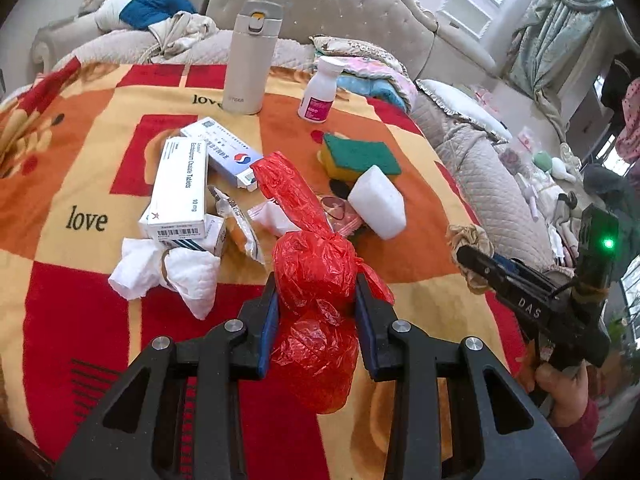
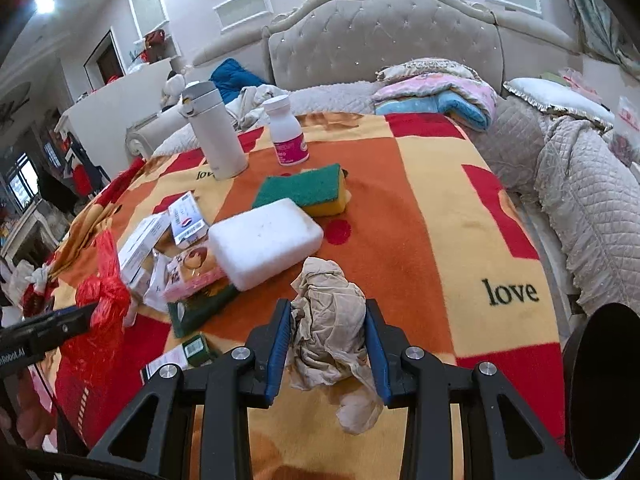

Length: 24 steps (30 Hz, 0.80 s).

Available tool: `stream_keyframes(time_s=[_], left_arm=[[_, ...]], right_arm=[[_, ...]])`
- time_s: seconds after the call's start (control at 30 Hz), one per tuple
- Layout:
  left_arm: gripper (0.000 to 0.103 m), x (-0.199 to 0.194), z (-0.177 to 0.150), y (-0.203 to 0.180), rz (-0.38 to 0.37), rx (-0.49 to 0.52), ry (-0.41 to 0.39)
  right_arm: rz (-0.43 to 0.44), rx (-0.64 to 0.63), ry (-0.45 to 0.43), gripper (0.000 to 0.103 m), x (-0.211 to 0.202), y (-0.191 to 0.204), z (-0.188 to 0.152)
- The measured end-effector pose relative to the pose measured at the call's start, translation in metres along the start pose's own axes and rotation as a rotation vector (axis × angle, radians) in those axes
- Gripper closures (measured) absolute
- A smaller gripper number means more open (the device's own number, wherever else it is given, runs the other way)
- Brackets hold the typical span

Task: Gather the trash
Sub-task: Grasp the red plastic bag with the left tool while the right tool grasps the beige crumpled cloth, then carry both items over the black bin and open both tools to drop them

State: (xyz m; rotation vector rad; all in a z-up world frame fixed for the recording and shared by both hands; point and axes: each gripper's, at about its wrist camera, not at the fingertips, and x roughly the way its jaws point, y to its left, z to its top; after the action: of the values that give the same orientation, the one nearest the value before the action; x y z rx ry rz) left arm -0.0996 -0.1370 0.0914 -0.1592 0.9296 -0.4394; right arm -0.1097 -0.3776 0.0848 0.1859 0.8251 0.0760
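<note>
While both grippers are loaded, trash remains on the blanket (image 1: 420,280).
Left gripper (image 1: 316,304) clamps a knotted red plastic bag (image 1: 316,280); right gripper (image 2: 326,340) clamps a crumpled beige tissue (image 2: 328,320). White tissue wads (image 1: 168,272), medicine boxes (image 1: 180,188) and wrappers lie clustered left of the white sponge (image 1: 378,202).

Two wrist views, blanket (image 1: 96,184) shared

Both views are evenly bright and sharp at the centre, with soft daylight and only faint shadows on the blanket (image 1: 100,152). A ceiling lamp (image 2: 44,3) glares up and to the left of the right gripper. Fisheye bending curves the headboard (image 2: 384,44), and corners fall black.
</note>
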Motion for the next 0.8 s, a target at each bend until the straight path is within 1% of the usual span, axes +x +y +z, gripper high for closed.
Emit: stream_keyframes(time_s=[0.27, 0.47, 0.67, 0.8], left_arm=[[0.071, -0.001, -0.006, -0.022, 0.029, 0.046, -0.010], [0.071, 0.001, -0.006, -0.039, 0.034, 0.076, -0.017], [0.071, 0.011, -0.006, -0.064, 0.011, 0.112, -0.006], [0.071, 0.021, -0.006, -0.088, -0.015, 0.142, 0.007]], right_arm=[[-0.002, -0.010, 0.010, 0.068, -0.010, 0.001, -0.015], [-0.006, 0.004, 0.004, 0.068, -0.021, -0.008, -0.020], [-0.030, 0.022, -0.002, 0.068, -0.035, -0.026, -0.025], [-0.055, 0.051, -0.006, 0.068, -0.046, -0.046, -0.031]])
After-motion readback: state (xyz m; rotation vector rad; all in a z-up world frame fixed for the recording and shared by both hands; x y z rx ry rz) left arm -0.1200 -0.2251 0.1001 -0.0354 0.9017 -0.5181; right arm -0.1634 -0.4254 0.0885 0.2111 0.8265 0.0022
